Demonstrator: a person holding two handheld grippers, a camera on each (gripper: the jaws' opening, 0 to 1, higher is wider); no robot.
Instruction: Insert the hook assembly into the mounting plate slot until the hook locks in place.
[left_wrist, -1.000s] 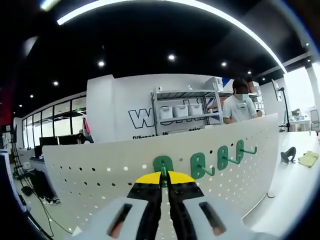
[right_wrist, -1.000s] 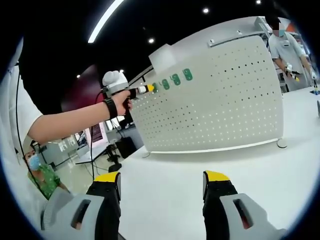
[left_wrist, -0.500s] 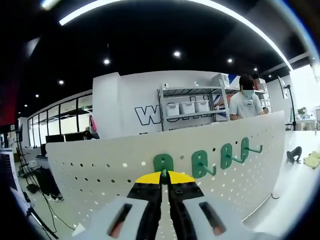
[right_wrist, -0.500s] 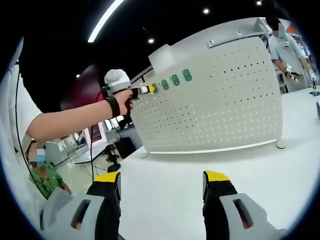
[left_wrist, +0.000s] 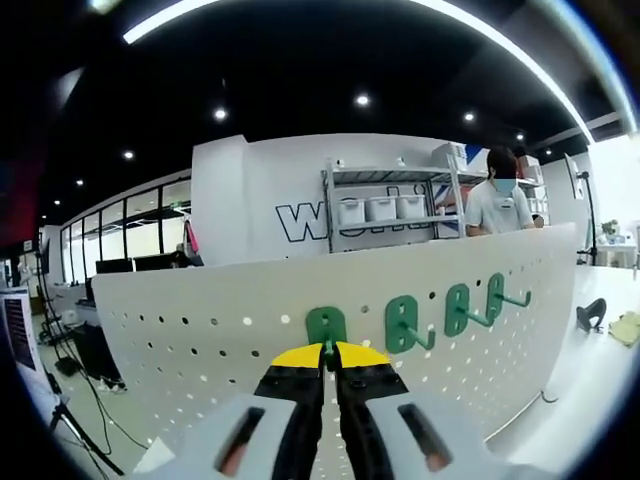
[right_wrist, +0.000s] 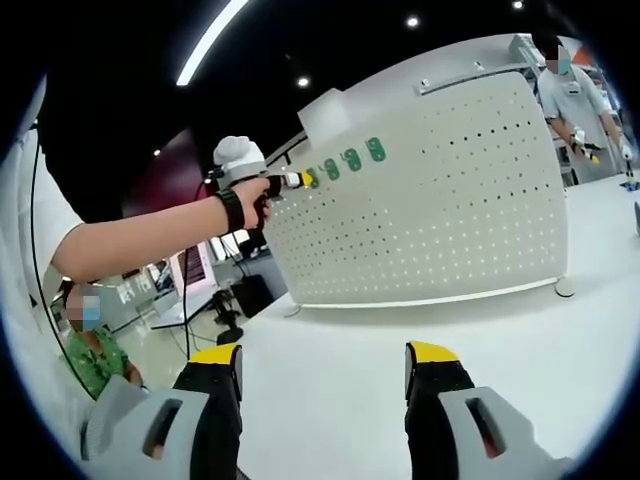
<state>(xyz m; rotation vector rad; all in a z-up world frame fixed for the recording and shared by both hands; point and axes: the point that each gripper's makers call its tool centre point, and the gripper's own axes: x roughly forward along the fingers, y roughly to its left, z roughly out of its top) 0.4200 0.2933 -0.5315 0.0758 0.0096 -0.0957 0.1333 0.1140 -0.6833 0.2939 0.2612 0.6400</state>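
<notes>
One green hook pinched in left tongs.

My left gripper is clamped on the green hook, its backplate flat against the upright white perforated mounting plate, leftmost of four.

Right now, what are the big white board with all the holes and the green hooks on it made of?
The big curved white pegboard looks like painted sheet metal: thin, smooth and matte, with neat punched holes, though it could be plastic. The green hooks look like moulded plastic or coated metal: an even colour with a soft sheen. The left claw is shut on the leftmost green hook.
</notes>
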